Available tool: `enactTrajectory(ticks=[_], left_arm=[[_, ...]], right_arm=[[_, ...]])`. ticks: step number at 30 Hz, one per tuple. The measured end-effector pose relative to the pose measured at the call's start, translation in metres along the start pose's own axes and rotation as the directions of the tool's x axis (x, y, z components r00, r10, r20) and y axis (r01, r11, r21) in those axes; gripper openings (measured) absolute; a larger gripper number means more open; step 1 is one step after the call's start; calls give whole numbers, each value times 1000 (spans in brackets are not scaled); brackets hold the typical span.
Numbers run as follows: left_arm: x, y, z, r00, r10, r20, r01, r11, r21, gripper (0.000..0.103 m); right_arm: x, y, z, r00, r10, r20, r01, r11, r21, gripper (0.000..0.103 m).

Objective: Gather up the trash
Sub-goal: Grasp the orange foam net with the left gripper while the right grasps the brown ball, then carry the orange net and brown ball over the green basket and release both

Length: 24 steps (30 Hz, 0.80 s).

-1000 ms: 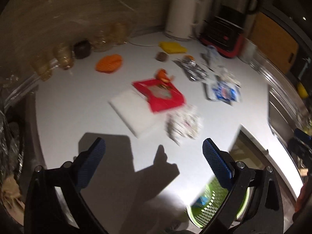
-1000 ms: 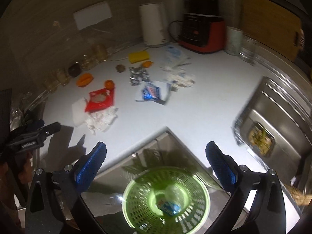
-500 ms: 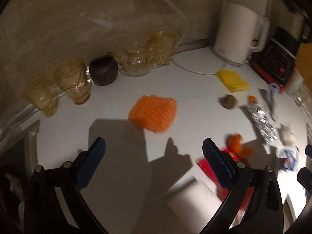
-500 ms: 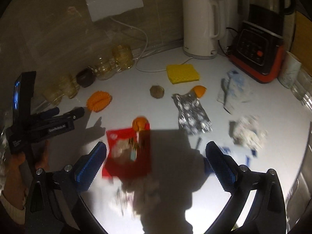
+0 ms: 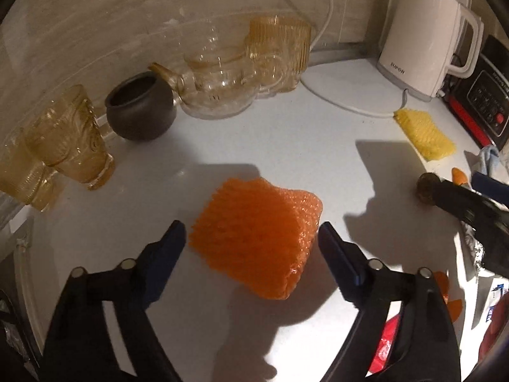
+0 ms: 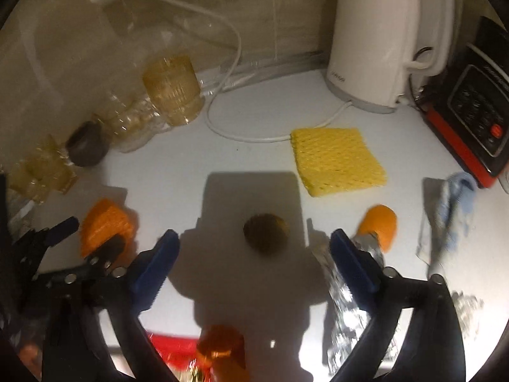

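An orange foam net [image 5: 259,238] lies on the white counter [image 5: 286,133], between the open jaws of my left gripper [image 5: 251,245], which is empty. It also shows in the right wrist view [image 6: 105,222]. My right gripper [image 6: 254,258] is open and empty, with a small brown round piece [image 6: 266,231] just ahead between its fingers. A yellow foam net [image 6: 337,159], orange peel [image 6: 380,224], foil wrapper [image 6: 343,302], a red packet [image 6: 171,351] and crumpled pale blue paper [image 6: 451,216] lie around.
Amber glasses [image 5: 66,140], a dark pot [image 5: 140,108] and a glass teapot [image 5: 216,86] line the back wall. A white kettle [image 6: 375,41] with its cord [image 6: 241,133] and a black-and-red appliance [image 6: 474,117] stand at the back right.
Both grippers have swung from above the green basket to low over the counter. The left has closed in on the orange foam net, the right on the brown round piece. Both stay open.
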<state>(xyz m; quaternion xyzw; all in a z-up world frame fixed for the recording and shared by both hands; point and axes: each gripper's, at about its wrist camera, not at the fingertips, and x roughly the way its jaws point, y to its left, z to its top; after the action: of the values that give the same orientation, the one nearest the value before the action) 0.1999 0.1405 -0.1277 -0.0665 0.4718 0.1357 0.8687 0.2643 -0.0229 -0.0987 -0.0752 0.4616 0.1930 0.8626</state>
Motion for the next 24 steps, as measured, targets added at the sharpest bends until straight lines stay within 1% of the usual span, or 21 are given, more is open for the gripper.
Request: enactTrajectory(ticks=[2,4,6,7,8,9,10,11,12,13,14,15,17,20,22,24], left_arm=[[4,-1,-1,1000,2,-10,-2,1000,-1,78],[5,0,-2,1000,-9,-11,9,1000,-9,76],[7,1,-2,1000,-15,-9,15,1000,-14,74],[7,0,-1,1000,-19,-8,19,1000,-13,73],[8,0,-1,1000,-20,-6,20,1000,-13,72],[9,1,0,1000,-21,-4,21,1000,-12,70],[8,0,0,1000,-20,-1,20,1000,-11,67],[8,0,1,1000,-23,1,23,1000,-12,62],[8,1,2,1000,-31,0,31,999,-17,61],[8,1,2,999,-32,2,32,999,-21,57],[8,2,3,999,-34,7,34,999,-27,50],[7,4,3,999,-45,12,46,998,-35,46],[5,7,4,999,-49,16,50,998,-46,34],[4,9,5,999,-46,23,47,998,-38,25],[1,11,6,998,-57,32,58,998,-35,22],[-3,16,7,996,-74,44,76,996,-47,21]], right_arm=[[13,0,2,999,-19,-26,18,1000,-7,86],[20,0,2,999,-32,-41,32,999,-4,86],[24,-3,1,999,-30,-46,30,1000,0,76],[26,-3,1,998,-31,-52,31,1000,1,74],[28,-3,0,998,-26,-60,26,1000,5,69],[31,-3,2,998,-23,-65,23,1000,5,61],[33,-2,2,997,-19,-71,19,1000,3,57],[35,0,3,997,-16,-77,16,1000,1,49],[36,0,4,997,-18,-81,18,1000,-2,41],[36,1,4,996,-23,-81,23,1000,-5,37],[36,0,4,996,-19,-82,19,1000,-2,37],[36,0,4,996,-11,-83,11,1000,3,37],[36,0,2,997,-3,-83,4,1000,6,37],[34,2,1,996,12,-85,-12,1000,6,37],[32,1,3,997,18,-77,-17,1000,9,37],[25,3,4,998,27,-65,-26,1000,11,37]])
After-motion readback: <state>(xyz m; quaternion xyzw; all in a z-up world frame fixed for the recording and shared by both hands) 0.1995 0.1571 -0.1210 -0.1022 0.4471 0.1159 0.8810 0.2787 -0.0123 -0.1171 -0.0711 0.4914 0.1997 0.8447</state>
